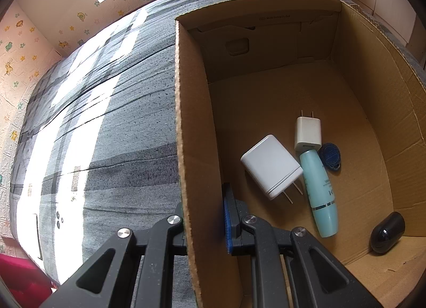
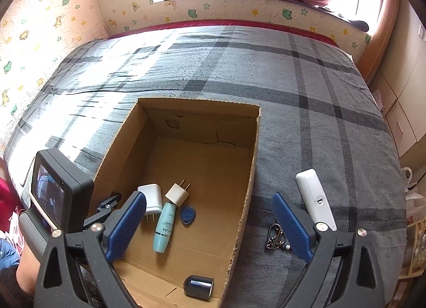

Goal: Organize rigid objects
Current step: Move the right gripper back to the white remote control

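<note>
Left gripper (image 1: 205, 224) is clamped tight on the near-left wall of the box (image 1: 197, 148), one finger outside, one inside, steadying it on the bed (image 2: 306, 95). Right gripper (image 2: 209, 225) hangs above the box's near end, blue pads spread wide with nothing between them.

Down in the box, just ahead of the right gripper: a white charger (image 2: 152, 197) lying flat, a small plug (image 2: 177, 194) touching it on the right, a teal tube (image 2: 163, 228) running back toward the gripper, and a blue tag (image 2: 187, 215) just beside the tube. Nearest of all, below the open pads, a dark cap (image 2: 199, 286) lies on its side by the box's right wall.

So the drop-off looks done and the hand is free; my read is that we're between items, about to fetch the next one.

Two candidates wait outside the box on the bed, both to the right. A white remote (image 2: 314, 199) lies just beyond the right finger, pointing away. A keyring (image 2: 274, 236) sits between the box wall and that finger, close in.

Next move, as I judge it: swing the open right gripper rightward clear of the box rim and drop over one of them. The remote wants the pads across its narrow width. The keyring is low and loose on soft fabric, so a pinch may snag cloth; that's the trickier pick. Left should keep holding the box still.
</note>
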A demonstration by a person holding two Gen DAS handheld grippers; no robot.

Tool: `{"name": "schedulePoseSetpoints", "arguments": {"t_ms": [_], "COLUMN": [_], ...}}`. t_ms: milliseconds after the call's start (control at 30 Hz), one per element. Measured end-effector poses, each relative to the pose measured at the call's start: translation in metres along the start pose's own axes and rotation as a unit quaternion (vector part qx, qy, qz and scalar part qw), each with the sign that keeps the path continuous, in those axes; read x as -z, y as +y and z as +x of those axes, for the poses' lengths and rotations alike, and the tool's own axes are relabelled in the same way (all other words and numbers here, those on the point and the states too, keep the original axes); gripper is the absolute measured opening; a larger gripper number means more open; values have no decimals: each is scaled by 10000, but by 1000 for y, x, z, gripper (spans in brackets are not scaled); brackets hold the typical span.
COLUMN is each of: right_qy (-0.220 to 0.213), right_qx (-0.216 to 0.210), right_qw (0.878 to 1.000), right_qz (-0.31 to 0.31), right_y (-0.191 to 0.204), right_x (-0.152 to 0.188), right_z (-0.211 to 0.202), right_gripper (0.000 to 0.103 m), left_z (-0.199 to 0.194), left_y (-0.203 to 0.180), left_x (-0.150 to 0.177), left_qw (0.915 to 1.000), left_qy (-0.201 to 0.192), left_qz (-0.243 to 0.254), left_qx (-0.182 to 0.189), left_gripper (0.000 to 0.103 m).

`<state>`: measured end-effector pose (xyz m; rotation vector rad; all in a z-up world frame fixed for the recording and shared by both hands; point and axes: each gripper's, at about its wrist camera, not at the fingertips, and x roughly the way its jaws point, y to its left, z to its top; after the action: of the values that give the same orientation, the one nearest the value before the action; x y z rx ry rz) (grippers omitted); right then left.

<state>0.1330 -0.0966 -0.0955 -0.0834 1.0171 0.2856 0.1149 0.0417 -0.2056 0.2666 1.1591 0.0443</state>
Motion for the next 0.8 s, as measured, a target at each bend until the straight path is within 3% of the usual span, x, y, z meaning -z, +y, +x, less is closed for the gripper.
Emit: {"name": "schedulePoseSetpoints", "arguments": {"t_ms": [400,800], "right_qy": [118,530], "right_qx": [525,848], "right_qw": [9984,9922], "right_qz": [197,739], "right_y": [-65,-139], "right_x": [8,16], "right_z": [-3,43], "right_gripper": [103,103], "left_z": [1,0], "left_y": [1,1], "left_x": [0,0], "left_qw": [10000,10000], "left_qy": [-4,-2], "left_qz": [-20,-25], "left_qx": [36,46], "left_gripper": [15,15]}}
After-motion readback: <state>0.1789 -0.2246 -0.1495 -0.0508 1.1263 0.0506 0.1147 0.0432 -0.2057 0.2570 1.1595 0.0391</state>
